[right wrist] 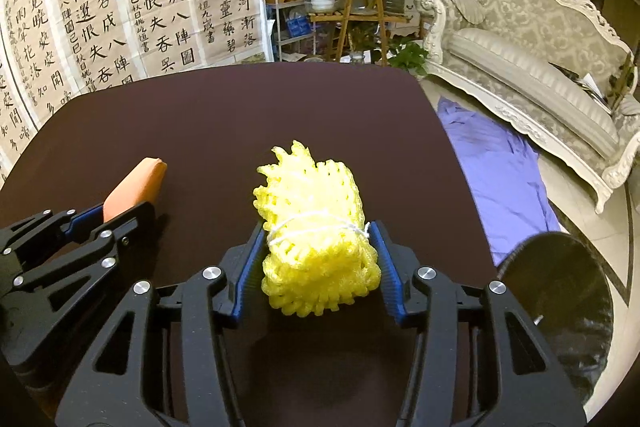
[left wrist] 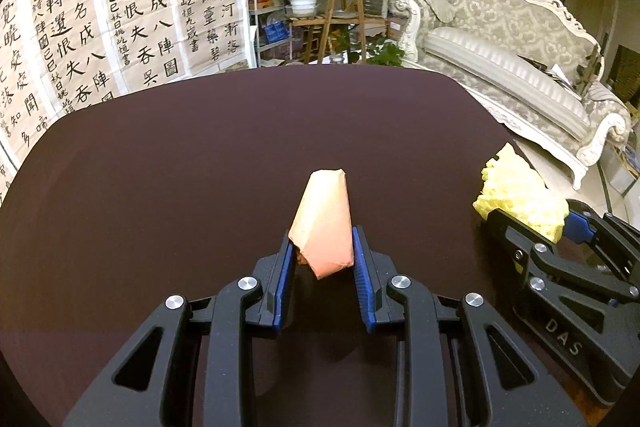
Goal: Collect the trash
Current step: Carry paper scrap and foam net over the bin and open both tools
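A folded orange paper wad [left wrist: 324,211] stands up between the blue pads of my left gripper [left wrist: 323,235], which is shut on its lower end over the dark brown table [left wrist: 180,167]. To its right, my right gripper [left wrist: 534,217] holds a yellow foam net [left wrist: 516,187]. In the right wrist view the yellow foam net [right wrist: 312,195], tied with white string, sits squeezed between both pads of the right gripper [right wrist: 317,227]. At the left of that view is the left gripper [right wrist: 124,207] with the orange wad [right wrist: 136,183].
A round black bin [right wrist: 560,287] stands low at the right, beyond the table's [right wrist: 240,107] edge. A purple cloth [right wrist: 496,163] lies on the floor beside it. An ornate grey sofa [left wrist: 500,67], plant stands and calligraphy sheets line the background.
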The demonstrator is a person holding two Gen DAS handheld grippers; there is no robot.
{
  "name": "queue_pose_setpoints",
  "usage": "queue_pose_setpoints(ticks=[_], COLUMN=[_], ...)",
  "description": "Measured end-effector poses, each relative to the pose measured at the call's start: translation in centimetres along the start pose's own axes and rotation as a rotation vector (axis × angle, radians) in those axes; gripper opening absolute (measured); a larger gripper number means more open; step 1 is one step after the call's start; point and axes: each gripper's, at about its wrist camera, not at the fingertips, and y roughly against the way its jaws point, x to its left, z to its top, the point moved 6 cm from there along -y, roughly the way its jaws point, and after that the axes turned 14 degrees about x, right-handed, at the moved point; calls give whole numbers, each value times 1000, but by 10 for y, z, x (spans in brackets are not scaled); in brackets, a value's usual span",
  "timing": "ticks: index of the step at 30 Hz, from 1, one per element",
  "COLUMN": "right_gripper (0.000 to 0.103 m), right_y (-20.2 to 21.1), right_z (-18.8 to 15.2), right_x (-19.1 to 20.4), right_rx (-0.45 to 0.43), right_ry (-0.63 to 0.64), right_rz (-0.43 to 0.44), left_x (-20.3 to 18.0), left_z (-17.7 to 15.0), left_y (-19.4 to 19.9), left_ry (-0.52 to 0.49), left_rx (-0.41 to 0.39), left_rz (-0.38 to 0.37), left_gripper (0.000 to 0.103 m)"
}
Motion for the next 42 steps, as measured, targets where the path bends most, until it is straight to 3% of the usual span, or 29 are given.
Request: queue_pose_setpoints(ticks=[19, 42], right_gripper=[49, 49], right_y=[50, 89], right_z=[-69, -123], right_x=[-43, -164], right_rx=[-47, -104], right_ry=[-91, -325], right_rz=[-59, -229], left_x=[-57, -177], left_z=[-45, -46], left_y=[28, 39], left_ry=[-107, -312], left_rx=[-29, -82], left_rz=[-53, -178], left_gripper=[28, 28])
